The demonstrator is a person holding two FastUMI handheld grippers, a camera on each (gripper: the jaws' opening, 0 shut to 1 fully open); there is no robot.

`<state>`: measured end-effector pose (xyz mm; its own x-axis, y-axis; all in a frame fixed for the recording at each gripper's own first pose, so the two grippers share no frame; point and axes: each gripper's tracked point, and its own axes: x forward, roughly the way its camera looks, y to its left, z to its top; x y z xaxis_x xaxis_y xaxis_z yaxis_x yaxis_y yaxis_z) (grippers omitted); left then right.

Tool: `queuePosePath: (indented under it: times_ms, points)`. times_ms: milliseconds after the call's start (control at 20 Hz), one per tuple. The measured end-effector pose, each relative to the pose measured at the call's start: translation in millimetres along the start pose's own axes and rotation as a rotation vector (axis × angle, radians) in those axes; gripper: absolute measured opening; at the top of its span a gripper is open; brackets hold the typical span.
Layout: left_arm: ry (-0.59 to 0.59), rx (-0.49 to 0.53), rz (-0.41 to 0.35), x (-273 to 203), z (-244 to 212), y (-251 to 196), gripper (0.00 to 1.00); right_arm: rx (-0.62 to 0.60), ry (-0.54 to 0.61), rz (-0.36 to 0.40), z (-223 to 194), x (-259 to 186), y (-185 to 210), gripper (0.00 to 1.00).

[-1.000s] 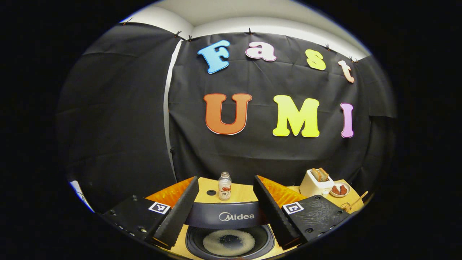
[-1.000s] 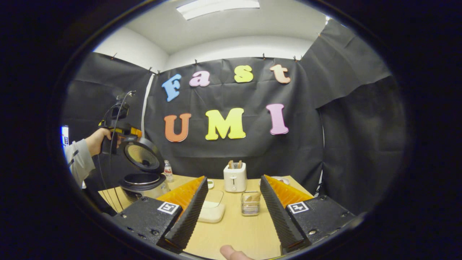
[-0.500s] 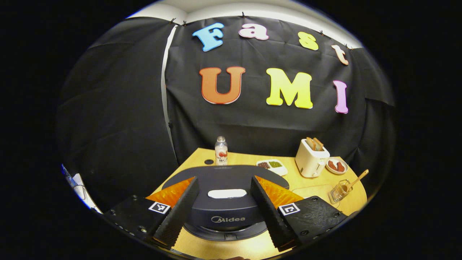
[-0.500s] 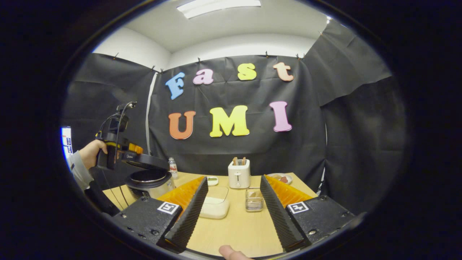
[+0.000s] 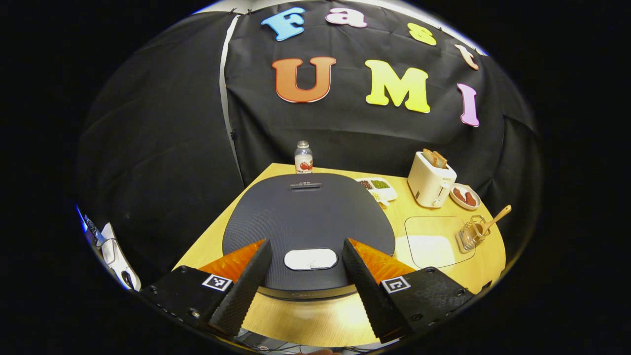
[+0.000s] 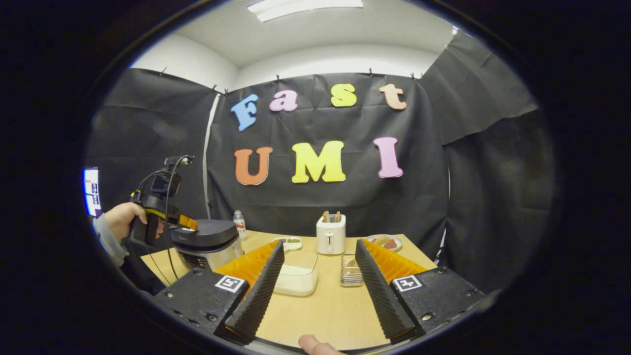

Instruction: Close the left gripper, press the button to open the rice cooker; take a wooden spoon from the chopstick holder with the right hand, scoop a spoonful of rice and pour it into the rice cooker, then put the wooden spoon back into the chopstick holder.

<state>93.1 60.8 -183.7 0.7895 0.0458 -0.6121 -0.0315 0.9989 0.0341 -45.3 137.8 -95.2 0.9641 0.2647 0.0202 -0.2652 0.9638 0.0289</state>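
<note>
A staged recording booth, not a real kitchen: black cloth wall (image 6: 320, 197) pinned up under a white ceiling with a strip light (image 6: 305, 7). Kitchen props set out on one wooden bench (image 5: 443, 231): rice cooker (image 5: 308, 222), toaster (image 5: 430, 178), small bottle (image 5: 303, 158), snack dishes. Cabled handheld rig (image 6: 157, 207) at the left edge.

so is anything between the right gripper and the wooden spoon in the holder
Nothing visible: the right gripper is open over bare table, and the chopstick holder with the wooden spoon sits straight ahead between its fingers.
</note>
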Motion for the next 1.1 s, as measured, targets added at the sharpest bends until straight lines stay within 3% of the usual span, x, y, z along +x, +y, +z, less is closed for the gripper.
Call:
queuePosePath:
  times_ms: [250,300,450,900,1000,1100]
  points:
    - [0.016,-0.015,-0.001,-7.9,-2.6,1.8,0.95,-0.002,0.0,-0.011,1.0,-0.1,2.0,0.94]
    - [0.021,-0.017,0.004,-8.3,-4.6,1.8,0.95,-0.002,-0.002,-0.013,1.7,0.7,2.9,0.9]
    - [0.009,-0.019,0.019,-10.9,-4.8,1.9,0.95,-0.01,0.007,-0.011,0.3,2.4,9.2,0.94]
    - [-0.204,-0.015,0.044,-11.6,-1.6,-0.8,0.96,-0.046,0.0,0.012,1.1,0.9,26.5,0.94]
    - [-0.25,-0.012,0.049,-12.5,-1.7,-0.6,0.96,-0.045,0.005,0.009,-1.5,2.6,26.1,0.9]
    - [-0.271,-0.012,0.057,-7.7,-6.5,-0.3,0.96,-0.039,0.011,0.003,-3.4,4.8,24.7,0.94]
